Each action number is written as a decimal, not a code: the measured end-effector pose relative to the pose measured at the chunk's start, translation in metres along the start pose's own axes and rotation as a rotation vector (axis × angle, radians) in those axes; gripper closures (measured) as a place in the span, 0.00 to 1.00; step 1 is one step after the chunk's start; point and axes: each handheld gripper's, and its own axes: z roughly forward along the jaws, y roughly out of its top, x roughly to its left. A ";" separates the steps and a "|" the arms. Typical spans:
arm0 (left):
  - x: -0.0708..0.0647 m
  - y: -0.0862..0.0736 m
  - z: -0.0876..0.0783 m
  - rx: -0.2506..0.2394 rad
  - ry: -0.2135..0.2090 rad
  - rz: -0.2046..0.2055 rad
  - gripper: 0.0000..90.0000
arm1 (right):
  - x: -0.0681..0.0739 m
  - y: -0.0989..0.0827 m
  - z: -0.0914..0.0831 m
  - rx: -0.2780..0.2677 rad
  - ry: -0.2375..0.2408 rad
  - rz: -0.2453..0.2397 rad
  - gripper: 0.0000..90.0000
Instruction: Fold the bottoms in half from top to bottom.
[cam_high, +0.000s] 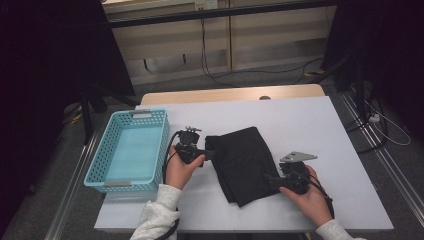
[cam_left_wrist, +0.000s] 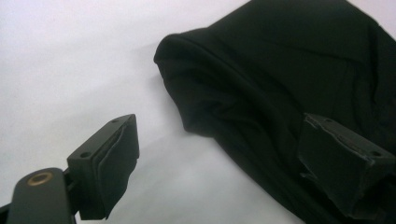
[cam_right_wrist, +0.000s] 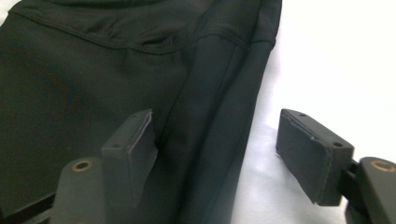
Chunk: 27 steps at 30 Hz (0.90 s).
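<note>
Black garment (cam_high: 245, 162) folded, seam visible close up, both tongs apparently open astride edges.

A pale table in a dim room ringed by dark drapes

The white-topped table (cam_high: 300, 115) has a strip of bare wood (cam_high: 230, 93) along its far edge and stands on grey carpet (cam_high: 240, 77). Beyond it runs a beige wall unit (cam_high: 220, 45) crossed by a dark rail, with black cables (cam_high: 250, 70) trailing down it and across the floor. Black curtains (cam_high: 45, 75) hang at the far left and far right. A metal floor rail (cam_high: 395, 170) runs along the right side. Light falls brightest on the tabletop.
</note>
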 end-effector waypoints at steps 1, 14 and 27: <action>-0.001 0.001 0.000 -0.003 0.000 0.002 0.15 | 0.001 0.000 0.000 0.000 0.000 -0.001 0.34; -0.006 0.003 0.000 -0.018 -0.002 0.019 0.15 | 0.010 0.002 0.001 -0.001 -0.008 0.024 0.62; -0.001 0.007 0.007 -0.010 0.006 0.005 0.12 | 0.019 0.003 0.002 -0.015 0.023 0.014 0.87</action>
